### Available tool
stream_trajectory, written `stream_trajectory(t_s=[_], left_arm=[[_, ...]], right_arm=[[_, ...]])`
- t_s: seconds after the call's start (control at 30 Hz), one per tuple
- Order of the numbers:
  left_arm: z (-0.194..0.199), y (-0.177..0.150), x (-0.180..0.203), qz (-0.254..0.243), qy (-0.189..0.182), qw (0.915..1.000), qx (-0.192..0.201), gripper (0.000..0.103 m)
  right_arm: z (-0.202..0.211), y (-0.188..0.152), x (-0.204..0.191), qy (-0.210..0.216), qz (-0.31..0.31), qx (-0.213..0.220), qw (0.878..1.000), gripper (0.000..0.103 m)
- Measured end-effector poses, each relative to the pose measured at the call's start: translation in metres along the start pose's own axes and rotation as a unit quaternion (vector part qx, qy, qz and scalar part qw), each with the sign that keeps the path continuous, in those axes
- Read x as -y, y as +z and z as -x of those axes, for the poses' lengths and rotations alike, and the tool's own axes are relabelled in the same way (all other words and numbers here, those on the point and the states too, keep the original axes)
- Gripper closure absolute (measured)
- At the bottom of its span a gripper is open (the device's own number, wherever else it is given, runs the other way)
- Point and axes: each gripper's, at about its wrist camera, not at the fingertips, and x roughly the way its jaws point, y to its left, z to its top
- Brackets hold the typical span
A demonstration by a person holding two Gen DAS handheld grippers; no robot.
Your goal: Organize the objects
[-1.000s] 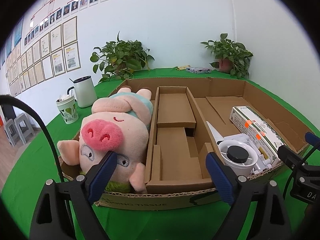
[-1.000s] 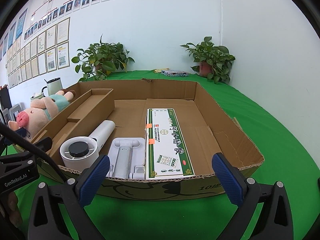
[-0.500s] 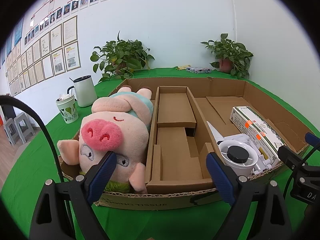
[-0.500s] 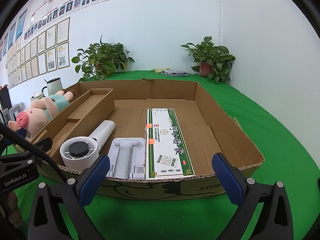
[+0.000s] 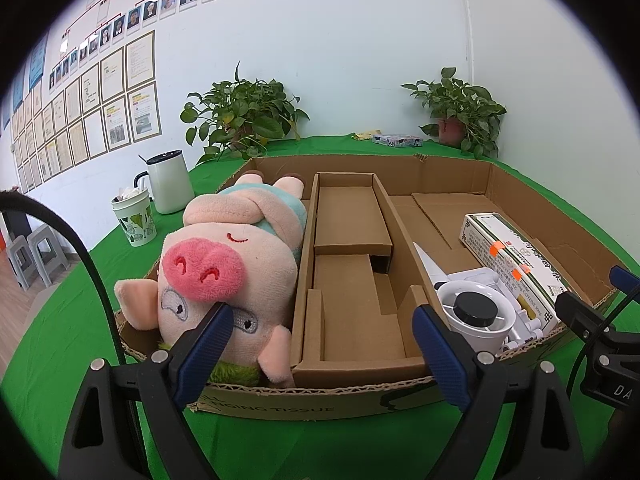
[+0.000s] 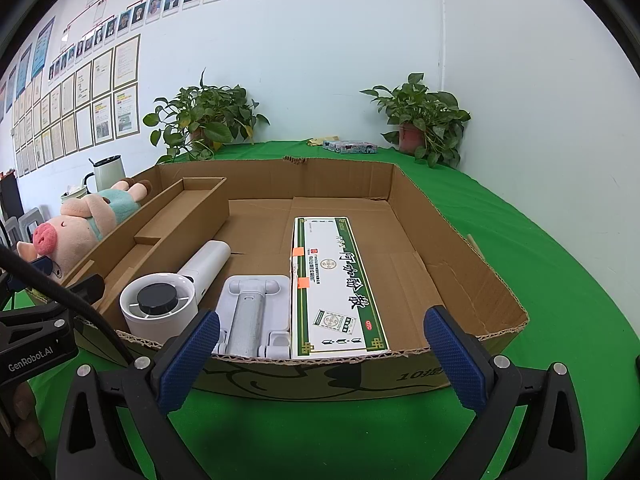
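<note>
So the stuff being sorted all sits in a shallow cardboard tray (image 6: 452, 248) on the green counter (image 6: 540, 280). The long green and white box (image 6: 336, 284) lies flat in the tray's right section, long axis running from the near edge toward the back wall. Just left of it is a white folding stand (image 6: 252, 312), lying the same way, touching or nearly touching the box. Left of that is a white handheld fan (image 6: 160, 304), round head at the near edge facing up, handle pointing away toward the back and angled a bit right.

A cardboard divider insert (image 5: 352, 264) fills the middle, also running front to back. The plush pig (image 5: 224, 272) lies on its back in the left section, head at the near edge, feet toward the back.

Both claws hover in front of the tray's near wall, each spread wide with nothing between the pads: left claw (image 5: 320, 344) lined up with the insert, right claw (image 6: 320, 348) in front of the stand and box.

Off to the left, outside the tray, there's a white kettle (image 5: 170, 184) and a paper cup (image 5: 134, 216), with 2 potted plants (image 5: 240, 120) at the back.
</note>
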Motion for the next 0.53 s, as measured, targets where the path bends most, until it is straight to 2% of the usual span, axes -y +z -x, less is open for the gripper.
stream_trajectory(t_s=[0.53], left_arm=[[0.0005, 0.0009, -0.0009, -0.001, 0.000, 1.0000, 0.001, 0.012]], right_arm=[[0.0003, -0.0001, -0.0003, 0.000, 0.000, 0.001, 1.000, 0.000]])
